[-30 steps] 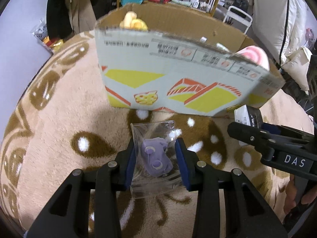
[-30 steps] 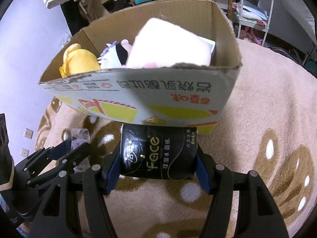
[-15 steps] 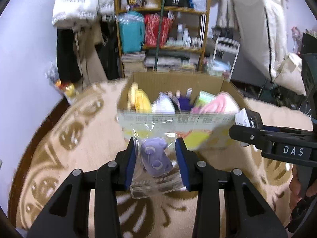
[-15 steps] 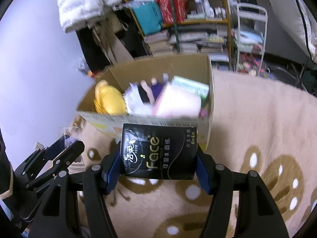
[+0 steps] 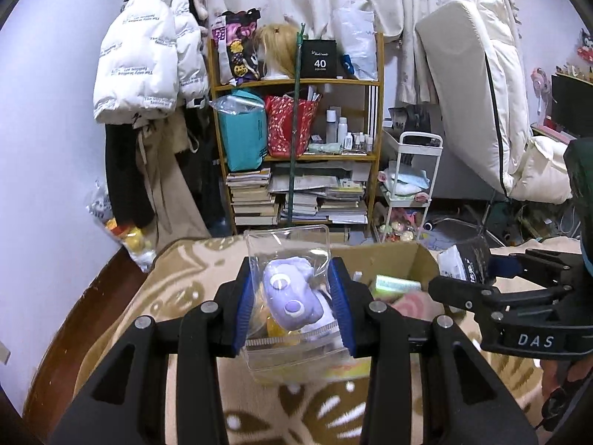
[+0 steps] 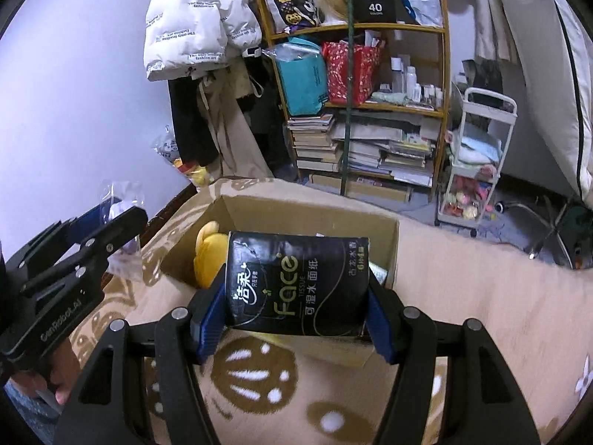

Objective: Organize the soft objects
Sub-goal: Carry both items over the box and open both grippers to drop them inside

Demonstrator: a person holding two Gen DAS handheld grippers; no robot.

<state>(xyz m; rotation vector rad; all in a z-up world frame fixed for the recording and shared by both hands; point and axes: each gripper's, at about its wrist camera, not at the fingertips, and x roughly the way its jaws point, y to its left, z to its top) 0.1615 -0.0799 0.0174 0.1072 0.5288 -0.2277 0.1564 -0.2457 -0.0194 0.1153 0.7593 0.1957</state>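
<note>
We see left gripper (image 5: 292, 311) clamping clear crinkly bag (image 5: 287, 244) with purple plush; right gripper (image 6: 292, 315) clamping glossy black tissue pack (image 6: 296, 282) over cardboard box (image 6: 389, 237).

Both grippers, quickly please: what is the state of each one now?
Left gripper: jaws closed on the clear bag with a purple toy.
Right gripper: jaws closed on the black tissue pack.

Both cameras sit just behind their own fingers, raised above the patterned blanket (image 6: 481, 315) and tilted moderately downward toward the open cardboard box (image 6: 393, 244), which lies close below. Each faces the wooden bookshelf (image 5: 296, 85) by the far wall. The left view looks from the box's left, the right view from slightly rightward; each catches the other gripper at its edge.
</note>
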